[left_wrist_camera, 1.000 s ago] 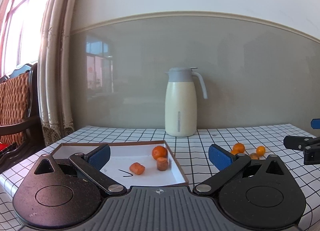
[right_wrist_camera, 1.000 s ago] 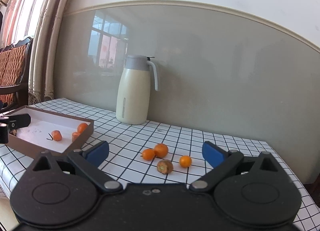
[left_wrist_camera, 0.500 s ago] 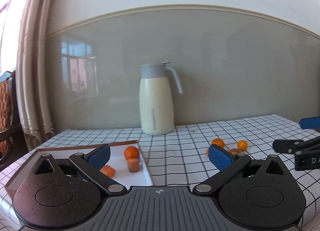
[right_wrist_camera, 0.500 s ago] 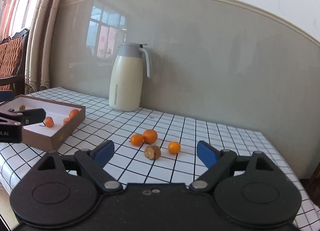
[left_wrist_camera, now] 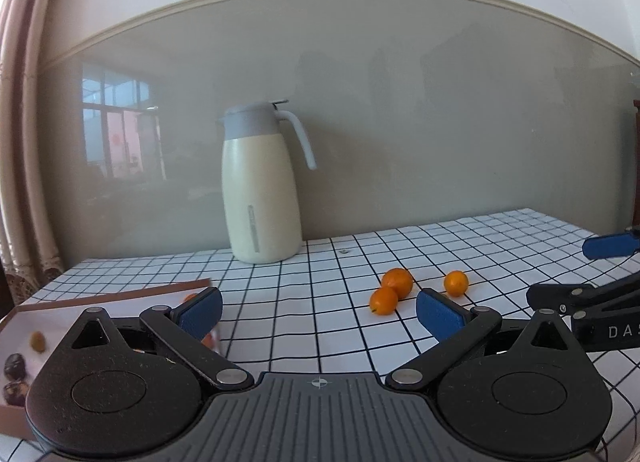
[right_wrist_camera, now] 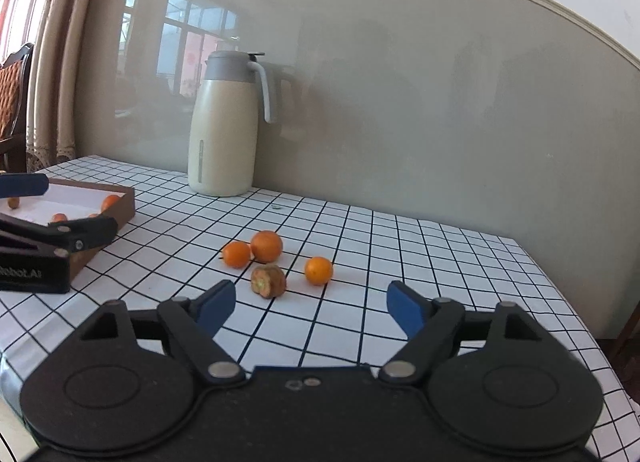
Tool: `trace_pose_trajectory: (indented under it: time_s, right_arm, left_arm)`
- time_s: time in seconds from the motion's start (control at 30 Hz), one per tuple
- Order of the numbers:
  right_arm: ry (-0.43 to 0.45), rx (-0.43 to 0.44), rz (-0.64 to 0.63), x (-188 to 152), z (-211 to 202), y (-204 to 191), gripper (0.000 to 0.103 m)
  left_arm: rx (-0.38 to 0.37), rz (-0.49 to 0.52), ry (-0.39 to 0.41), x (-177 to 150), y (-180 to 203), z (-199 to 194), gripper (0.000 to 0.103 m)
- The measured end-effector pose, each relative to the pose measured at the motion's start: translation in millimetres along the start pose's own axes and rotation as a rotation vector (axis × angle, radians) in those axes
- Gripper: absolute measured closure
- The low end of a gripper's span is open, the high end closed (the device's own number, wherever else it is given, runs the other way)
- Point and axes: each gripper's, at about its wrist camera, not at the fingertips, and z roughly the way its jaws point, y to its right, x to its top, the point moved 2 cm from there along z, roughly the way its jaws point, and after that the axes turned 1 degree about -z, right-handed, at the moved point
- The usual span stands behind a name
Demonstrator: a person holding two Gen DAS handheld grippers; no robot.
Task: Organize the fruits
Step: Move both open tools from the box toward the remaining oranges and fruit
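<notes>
Three small oranges [right_wrist_camera: 266, 246] and a brown cut fruit piece [right_wrist_camera: 268, 281] lie loose on the checked tablecloth. The oranges also show in the left wrist view [left_wrist_camera: 397, 282]. A brown box with a white floor [right_wrist_camera: 120, 210] at the left holds several fruit pieces [right_wrist_camera: 109, 202]. My right gripper [right_wrist_camera: 311, 304] is open and empty, just short of the cut piece. My left gripper [left_wrist_camera: 318, 312] is open and empty, between the box [left_wrist_camera: 104, 296] and the oranges. Its right finger hides the cut piece.
A cream thermos jug with a grey lid [right_wrist_camera: 225, 124] stands at the back by the wall. The table's right edge [right_wrist_camera: 560, 286] drops off beyond the fruit. A chair [right_wrist_camera: 14, 94] and curtains stand at far left.
My left gripper has swung right, from over the box toward the loose oranges. My right gripper has moved forward, closer to the loose fruit. Both stay open.
</notes>
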Motion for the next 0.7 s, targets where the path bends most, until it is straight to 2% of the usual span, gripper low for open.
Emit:
trace_pose_trajectory:
  time_s: [0.1, 0.17, 0.2, 0.37, 0.53, 0.7]
  right_arm:
    - [-0.006, 0.004, -0.013, 4.1, 11.7, -5.3, 0.027]
    - [-0.017, 0.013, -0.017, 3.8, 20.6, -9.0, 0.028]
    - [-0.022, 0.018, -0.02, 3.1, 24.3, -10.9, 0.029]
    - [-0.043, 0.035, -0.035, 2.5, 41.2, -14.7, 0.034]
    - [-0.076, 0.044, -0.031, 1.8, 64.5, -15.1, 0.046]
    - [-0.11, 0.063, -0.023, 0.1, 86.8, -18.7, 0.051]
  left_arm:
    - [-0.004, 0.004, -0.019, -1.3, 5.1, 13.0, 0.0]
    - [-0.015, 0.006, -0.039, -2.8, 6.9, 20.3, 0.015]
    - [-0.026, 0.004, -0.056, -3.8, 8.5, 25.8, 0.017]
    - [-0.028, -0.008, -0.086, -7.6, 10.9, 41.8, 0.019]
    - [-0.029, -0.027, -0.116, -11.0, 6.8, 58.9, 0.02]
    - [-0.03, -0.061, -0.143, -13.7, 1.7, 75.8, 0.021]
